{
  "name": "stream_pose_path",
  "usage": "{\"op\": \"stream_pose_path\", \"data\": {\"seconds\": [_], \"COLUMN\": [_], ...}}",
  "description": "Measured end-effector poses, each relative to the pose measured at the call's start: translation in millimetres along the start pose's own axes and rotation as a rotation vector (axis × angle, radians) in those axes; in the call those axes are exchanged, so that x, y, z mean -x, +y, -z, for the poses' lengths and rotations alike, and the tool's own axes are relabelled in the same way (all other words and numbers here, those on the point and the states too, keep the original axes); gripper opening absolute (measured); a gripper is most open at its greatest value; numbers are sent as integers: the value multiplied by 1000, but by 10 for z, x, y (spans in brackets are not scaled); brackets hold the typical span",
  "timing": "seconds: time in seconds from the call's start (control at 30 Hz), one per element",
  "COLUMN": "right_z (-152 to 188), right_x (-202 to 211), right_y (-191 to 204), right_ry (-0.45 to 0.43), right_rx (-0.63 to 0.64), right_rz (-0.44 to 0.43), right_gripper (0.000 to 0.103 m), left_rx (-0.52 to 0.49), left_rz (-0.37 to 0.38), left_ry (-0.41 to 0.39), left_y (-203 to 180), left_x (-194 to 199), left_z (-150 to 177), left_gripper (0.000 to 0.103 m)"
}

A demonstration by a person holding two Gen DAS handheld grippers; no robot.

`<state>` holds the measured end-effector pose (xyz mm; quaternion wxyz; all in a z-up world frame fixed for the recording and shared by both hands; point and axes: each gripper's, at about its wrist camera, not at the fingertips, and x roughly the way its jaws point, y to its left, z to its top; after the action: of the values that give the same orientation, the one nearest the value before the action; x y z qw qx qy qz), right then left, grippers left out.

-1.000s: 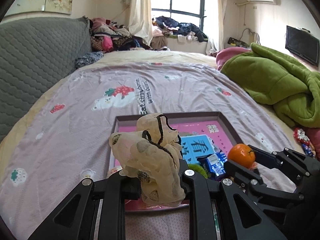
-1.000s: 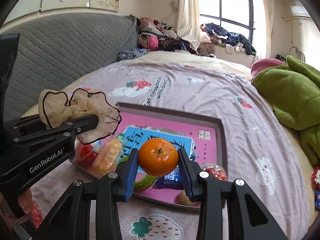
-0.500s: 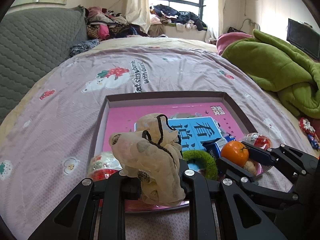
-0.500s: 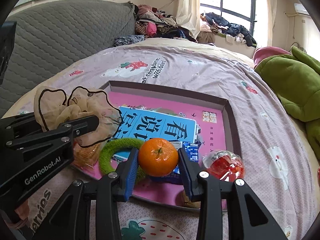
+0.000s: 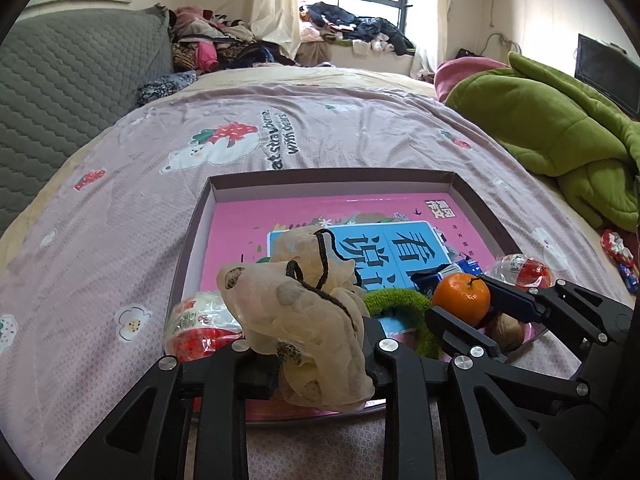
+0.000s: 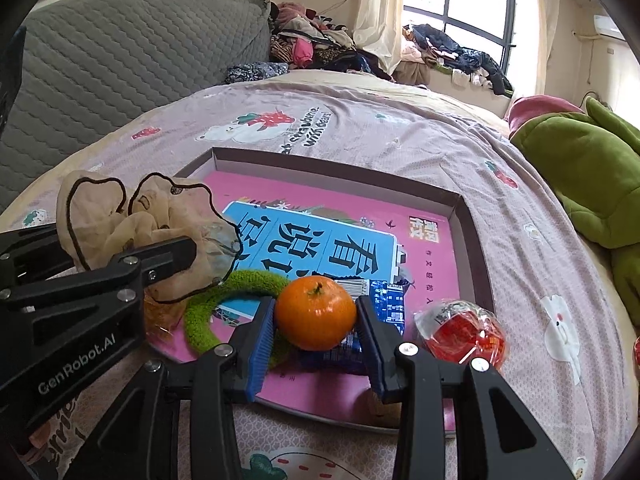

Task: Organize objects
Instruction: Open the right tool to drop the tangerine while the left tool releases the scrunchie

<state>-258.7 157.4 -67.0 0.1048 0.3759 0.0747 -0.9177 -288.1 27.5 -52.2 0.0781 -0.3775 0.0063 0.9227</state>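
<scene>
My left claw (image 5: 308, 344) has just been easing apart, beige sheer scrunchie with black trim (image 5: 304, 312) between the jaws, draped over them at the near-left corner of the shallow pink-lined box tray (image 6: 456, 216). Risk: fabric snags on a jaw and gets dragged off the tray onto the bed. Right claw (image 6: 316, 320) pinches the round orange mandarin (image 6: 316, 312) over the tray's near edge; released here, it could roll over the low rim or bump the fuzzy green ring (image 6: 224, 300).

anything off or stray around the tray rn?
Mostly tidy. Odd bits: a red wrapped snack sits over the tray rim at its near right corner, and loose red wrappers lie on the bedsheet beside the green blanket.
</scene>
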Motion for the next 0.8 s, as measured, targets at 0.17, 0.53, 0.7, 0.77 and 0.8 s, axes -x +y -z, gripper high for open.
{"op": "stream_pose_path", "data": {"seconds": [0.17, 0.53, 0.7, 0.77, 0.8], "right_z": [9, 8, -7, -14, -18], "right_x": [13, 67, 88, 99, 105], "right_y": [-15, -102, -136, -140, -143], "right_ry": [3, 2, 1, 1, 0], "right_rx": [-2, -34, -48, -51, -54], "right_rz": [8, 10, 6, 3, 3], "right_gripper": [44, 53, 54, 54, 54], "left_rx": [9, -2, 10, 13, 12], "left_rz": [6, 1, -3, -13, -18], "left_ry": [-3, -27, -25, -26, -27], "left_y": [19, 19, 38, 44, 43], "left_x": [28, 141, 169, 178, 185], "left_z": [2, -24, -41, -42, -45], "left_gripper": [42, 58, 66, 68, 68]}}
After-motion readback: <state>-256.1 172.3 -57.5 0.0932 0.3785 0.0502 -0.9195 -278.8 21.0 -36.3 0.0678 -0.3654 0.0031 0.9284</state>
